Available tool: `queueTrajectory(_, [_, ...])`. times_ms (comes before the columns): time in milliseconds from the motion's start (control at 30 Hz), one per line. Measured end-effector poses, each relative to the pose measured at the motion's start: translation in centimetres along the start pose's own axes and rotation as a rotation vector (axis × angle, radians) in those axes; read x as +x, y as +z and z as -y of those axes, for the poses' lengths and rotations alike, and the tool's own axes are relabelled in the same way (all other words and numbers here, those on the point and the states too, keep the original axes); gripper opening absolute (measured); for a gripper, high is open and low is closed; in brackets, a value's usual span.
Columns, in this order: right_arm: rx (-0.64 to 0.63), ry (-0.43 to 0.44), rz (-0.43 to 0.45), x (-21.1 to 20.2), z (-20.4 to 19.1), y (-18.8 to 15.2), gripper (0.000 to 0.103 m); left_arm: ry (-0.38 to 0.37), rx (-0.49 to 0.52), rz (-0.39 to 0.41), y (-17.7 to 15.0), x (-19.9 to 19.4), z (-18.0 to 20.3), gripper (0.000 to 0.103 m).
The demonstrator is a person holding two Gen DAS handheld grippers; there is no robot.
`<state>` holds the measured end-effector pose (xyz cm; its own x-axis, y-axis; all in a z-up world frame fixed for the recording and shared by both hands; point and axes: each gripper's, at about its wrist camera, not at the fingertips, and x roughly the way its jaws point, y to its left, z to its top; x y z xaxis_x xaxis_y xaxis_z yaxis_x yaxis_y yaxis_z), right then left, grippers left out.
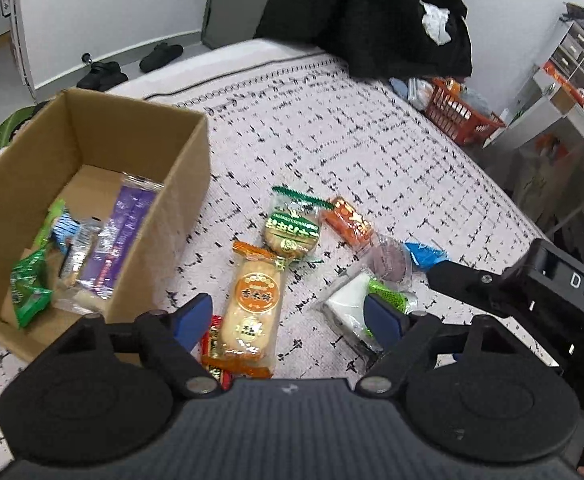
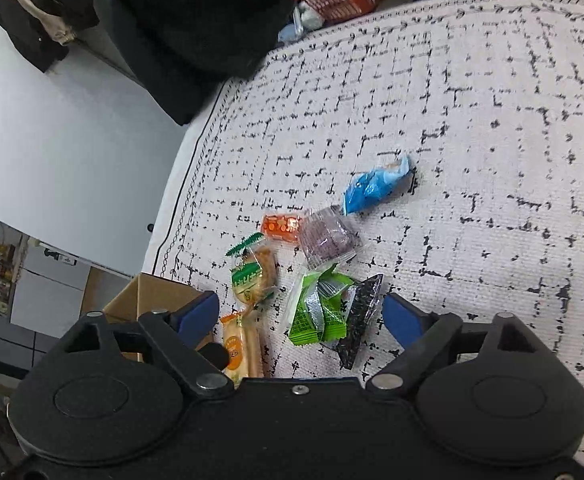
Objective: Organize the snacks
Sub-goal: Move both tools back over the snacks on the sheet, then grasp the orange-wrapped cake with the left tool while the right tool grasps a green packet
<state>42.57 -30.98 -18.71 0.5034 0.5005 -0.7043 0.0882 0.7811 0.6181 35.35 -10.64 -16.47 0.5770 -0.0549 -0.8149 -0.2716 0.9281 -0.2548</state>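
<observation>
The left hand-held gripper (image 1: 287, 316) is hovering with its blue-padded fingers spread apart and empty over a long orange rice-cracker packet (image 1: 251, 308) that is lying on the patterned rug (image 1: 332, 152), a red wrapper (image 1: 213, 344) peeking out beside it. The right hand-held gripper (image 2: 300, 312) is likewise hanging open, holding nothing, above a green packet (image 2: 318, 312) and a dark speckled triangular packet (image 2: 362, 312) that are touching each other. Just beyond, a green-trimmed cracker packet (image 1: 292, 228), a small orange packet (image 1: 348, 220), a purple clear-wrapped snack (image 2: 328, 238) and a blue packet (image 2: 372, 186) are sitting scattered near one another. To the left, an open cardboard box (image 1: 171, 184) is holding a purple packet (image 1: 119, 236) and a green one (image 1: 29, 288). Farther back, a red basket (image 1: 460, 116) and dark clothing (image 1: 372, 16) are resting at the rug's edge.
</observation>
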Motion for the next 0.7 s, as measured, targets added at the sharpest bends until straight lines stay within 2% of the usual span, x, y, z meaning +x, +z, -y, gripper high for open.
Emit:
queueTrajectory(100, [0.001, -0.001, -0.014, 1.0, 0.2, 0.1, 0.083, 0.015, 0.005, -0.007, 0.0, 1.2, 0.1, 0.080])
queueTrajectory(400, [-0.007, -0.032, -0.081, 3.8, 0.5, 0.1, 0.064, 0.044, -0.007, -0.037, 0.3, 4.3, -0.4, 0.073])
queueTrajectory(533, [-0.019, -0.044, -0.087, 4.5, 0.6, 0.2, 0.060, 0.056, -0.012, -0.054, 0.1, 5.2, -0.6, 0.071])
queueTrajectory(567, [-0.027, -0.047, -0.089, 4.6, 0.6, 0.1, 0.059, 0.057, -0.016, -0.061, 0.1, 5.4, -0.6, 0.069])
queueTrajectory(633, [-0.043, -0.057, -0.092, 4.8, 0.5, 0.1, 0.047, 0.062, -0.025, -0.073, -0.2, 5.9, -0.8, 0.064])
queueTrajectory(667, [-0.055, -0.068, -0.095, 4.9, 0.5, 0.1, 0.043, 0.064, -0.031, -0.075, -0.2, 6.0, -0.9, 0.059])
queueTrajectory(700, [-0.060, -0.066, -0.098, 5.0, 0.5, 0.1, 0.039, 0.064, -0.037, -0.078, -0.3, 6.2, -1.0, 0.047])
